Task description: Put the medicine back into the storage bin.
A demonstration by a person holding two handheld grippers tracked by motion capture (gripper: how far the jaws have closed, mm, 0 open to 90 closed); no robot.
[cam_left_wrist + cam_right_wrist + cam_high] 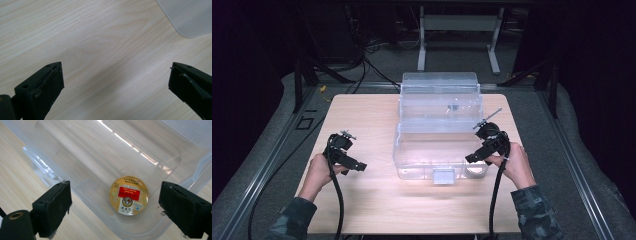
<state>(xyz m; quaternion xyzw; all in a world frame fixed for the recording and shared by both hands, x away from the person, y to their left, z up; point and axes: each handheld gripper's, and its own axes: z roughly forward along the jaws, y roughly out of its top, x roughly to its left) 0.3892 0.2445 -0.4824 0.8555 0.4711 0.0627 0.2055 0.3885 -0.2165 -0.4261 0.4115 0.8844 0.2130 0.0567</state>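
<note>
Looking along my right gripper (113,202), I see its jaws spread wide with nothing between the pads, hanging above a round gold tin (129,195) with a red label that lies flat on the floor of the clear plastic box (82,165), in its near right corner. The print on the label is too small to read. From the high view that tin is only a faint ring behind the box wall (476,170), right beside my right gripper (475,156), and the see-through box (438,125) is hard to trace against the pale table (362,200); its lid stands open at the far side. My left gripper (357,166) sits well apart from the box, near the left edge. Its own view shows the jaws wide apart over bare wood (100,55), with one rounded corner of the box (190,17) cut off at the upper right.
</note>
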